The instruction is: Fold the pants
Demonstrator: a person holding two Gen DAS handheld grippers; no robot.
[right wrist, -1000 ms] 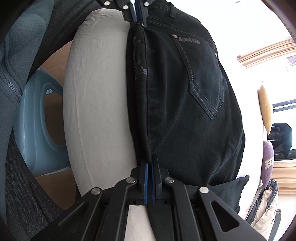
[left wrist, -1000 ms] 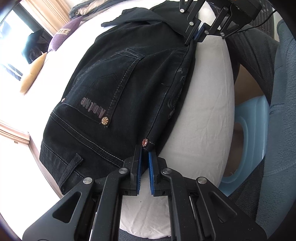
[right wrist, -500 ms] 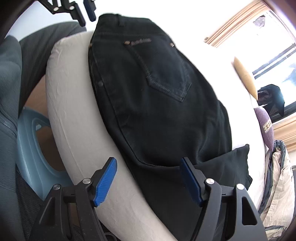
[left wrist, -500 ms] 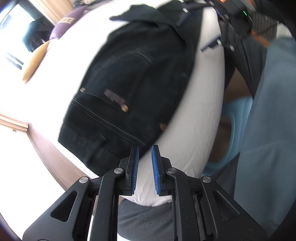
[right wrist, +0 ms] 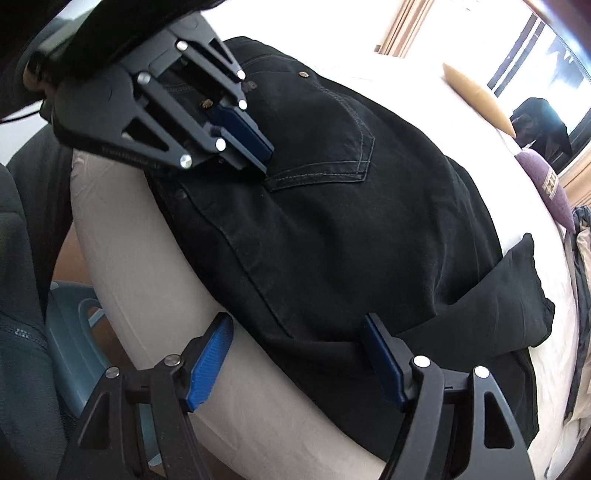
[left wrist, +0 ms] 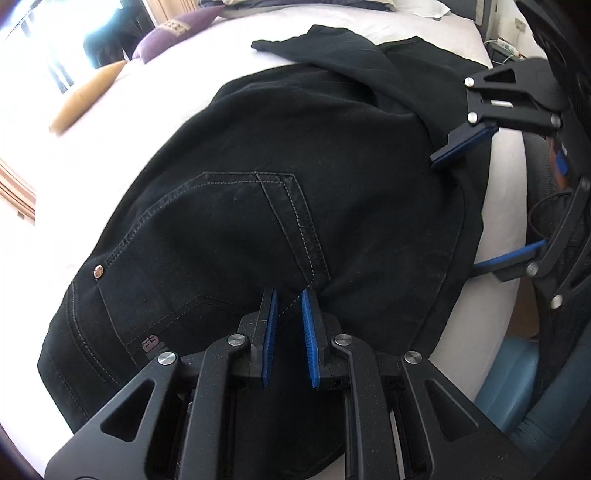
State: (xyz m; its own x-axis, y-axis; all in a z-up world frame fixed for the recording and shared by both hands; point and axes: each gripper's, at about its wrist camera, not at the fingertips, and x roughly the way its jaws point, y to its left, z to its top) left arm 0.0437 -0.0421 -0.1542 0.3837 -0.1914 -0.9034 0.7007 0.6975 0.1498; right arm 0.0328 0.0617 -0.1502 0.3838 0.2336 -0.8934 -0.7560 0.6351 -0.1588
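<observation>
Black jeans (left wrist: 258, 206) lie folded on the white bed (left wrist: 155, 88), back pocket up, with a leg end sticking out at the far side (left wrist: 325, 40). My left gripper (left wrist: 288, 306) hovers low over the pocket's lower corner, jaws a small gap apart, holding nothing. It also shows in the right wrist view (right wrist: 255, 147). My right gripper (right wrist: 295, 332) is wide open and straddles the jeans' near edge (right wrist: 266, 295) at the bed's rim. In the left wrist view it shows at the right (left wrist: 480, 206), open.
A blue plastic stool (left wrist: 509, 373) stands beside the bed. A tan cushion (left wrist: 85, 99) and a purple cushion (left wrist: 173, 29) lie on the far side. More clothes (right wrist: 580, 295) are piled at the bed's end. A person's dark clothing (right wrist: 22, 295) is close by.
Both grippers let go of the jeans' side seam and opened, the right one wide. The left gripper has moved in over the back pocket; the right has backed off to the near edge.
</observation>
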